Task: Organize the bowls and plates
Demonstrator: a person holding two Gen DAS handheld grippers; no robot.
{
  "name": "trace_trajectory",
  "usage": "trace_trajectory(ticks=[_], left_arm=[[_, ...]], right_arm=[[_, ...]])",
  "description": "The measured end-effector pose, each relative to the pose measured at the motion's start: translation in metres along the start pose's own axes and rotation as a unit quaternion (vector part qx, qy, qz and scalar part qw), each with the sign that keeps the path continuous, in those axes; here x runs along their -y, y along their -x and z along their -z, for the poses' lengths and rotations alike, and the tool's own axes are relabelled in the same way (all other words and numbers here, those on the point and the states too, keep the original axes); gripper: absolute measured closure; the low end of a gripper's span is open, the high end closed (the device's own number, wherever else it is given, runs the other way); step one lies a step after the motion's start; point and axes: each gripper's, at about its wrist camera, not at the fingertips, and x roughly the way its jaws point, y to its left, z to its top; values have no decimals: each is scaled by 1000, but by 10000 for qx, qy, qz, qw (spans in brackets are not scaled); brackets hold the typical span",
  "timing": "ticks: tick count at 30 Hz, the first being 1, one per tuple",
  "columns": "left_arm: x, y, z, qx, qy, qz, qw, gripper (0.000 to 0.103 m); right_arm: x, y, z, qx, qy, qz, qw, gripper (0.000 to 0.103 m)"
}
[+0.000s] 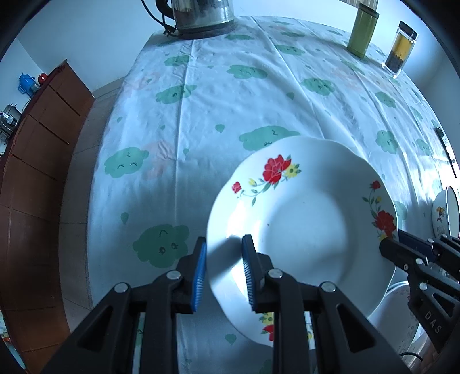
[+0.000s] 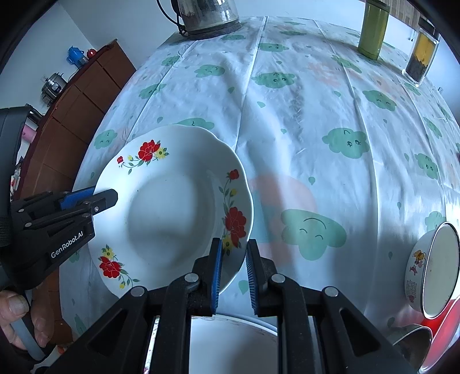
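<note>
Two tools held one flowered plate.
The left tool [image 1: 224, 259] and the right tool [image 2: 233, 264] each clamped the plate's [image 1: 302, 224] rim above the counter [image 1: 230, 100].

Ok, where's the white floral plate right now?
The white floral plate sits between both grippers over the cloud-print tablecloth: left gripper at its left rim, right gripper at its right rim.

A plate [image 1: 302, 218] sits on the near part of the table [image 1: 230, 100]. A kettle [image 1: 201, 11] stands at the far edge, with two jars [image 1: 362, 31] to its right.
</note>
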Motion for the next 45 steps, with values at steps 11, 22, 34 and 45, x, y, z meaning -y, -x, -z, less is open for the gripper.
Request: trace_trajectory(ticks=[11, 22, 34, 45], left_arm=[[-2, 20, 4, 133, 64, 3, 9999, 81], [1, 39, 14, 210, 55, -1, 9998, 81], [11, 51, 28, 224, 0, -12, 9997, 81], [25, 60, 39, 211, -54, -15, 9998, 81]], right_arm=[[-4, 19, 6, 157, 37, 14, 9999, 85], [-2, 36, 16, 258, 9, -18, 9997, 85], [4, 47, 37, 267, -82, -108, 9996, 85], [15, 55, 50, 301, -170, -134, 9993, 85]])
